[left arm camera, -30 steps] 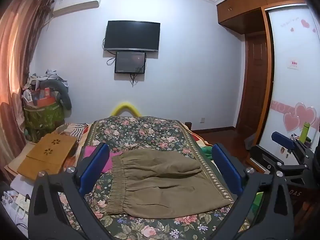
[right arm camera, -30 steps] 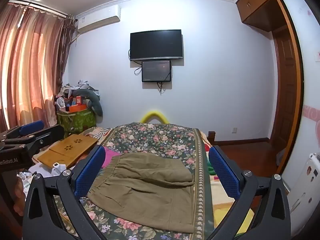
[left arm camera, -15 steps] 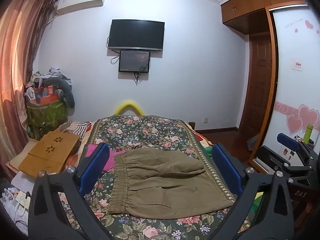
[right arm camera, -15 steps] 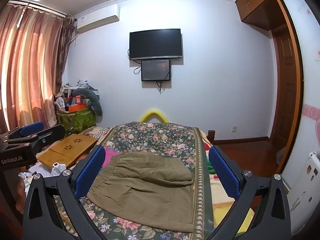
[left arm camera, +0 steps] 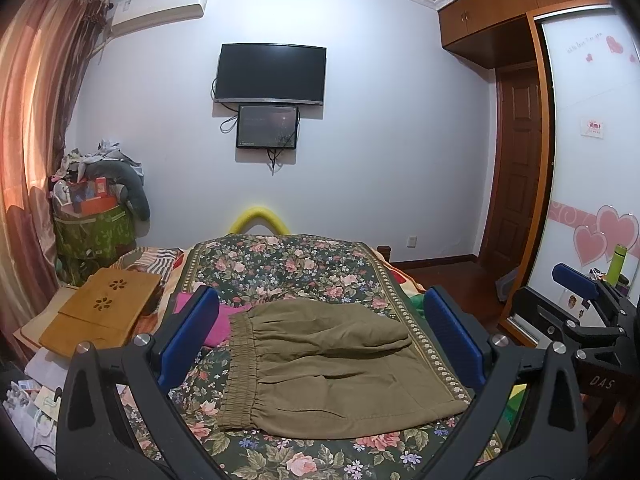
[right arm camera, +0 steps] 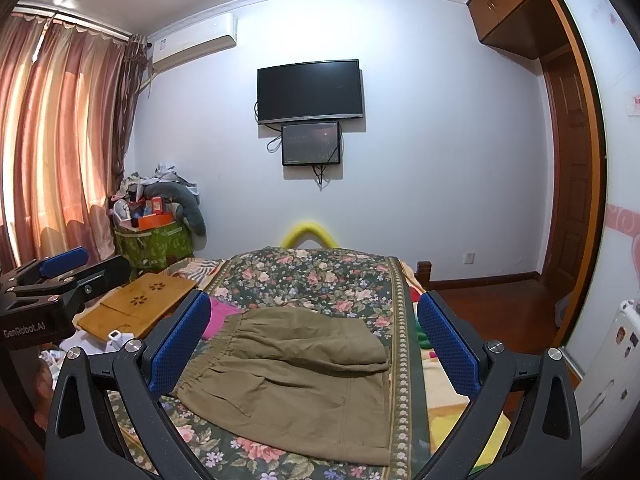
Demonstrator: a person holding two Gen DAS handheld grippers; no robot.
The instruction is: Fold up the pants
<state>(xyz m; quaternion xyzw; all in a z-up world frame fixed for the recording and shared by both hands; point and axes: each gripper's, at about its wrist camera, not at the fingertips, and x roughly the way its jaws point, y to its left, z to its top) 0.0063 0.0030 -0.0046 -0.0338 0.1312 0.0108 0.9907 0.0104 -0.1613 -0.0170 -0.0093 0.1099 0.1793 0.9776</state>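
Note:
Olive-green pants (left arm camera: 320,364) lie folded into a compact rectangle on the floral bedspread (left arm camera: 288,264), elastic waistband to the left. The right wrist view shows the same pants (right arm camera: 296,380) lower centre. My left gripper (left arm camera: 320,332) is held above and short of them, open, blue pads wide apart with nothing between. My right gripper (right arm camera: 312,340) is likewise open and empty, raised over the bed's near end. Each gripper shows in the other's view: the right gripper (left arm camera: 576,300) at the far right, the left gripper (right arm camera: 60,276) at the far left.
A pink cloth (left arm camera: 218,320) lies by the waistband. A wooden lap tray (left arm camera: 100,308) sits left of the bed, with a cluttered green basket (left arm camera: 92,228) behind it. A TV (left arm camera: 270,72) hangs on the far wall. Wardrobe and door (left arm camera: 516,168) stand on the right.
Both grippers have tilted slightly, so the room has shifted a little in view. The pants lie unmoved and both grippers stay open.

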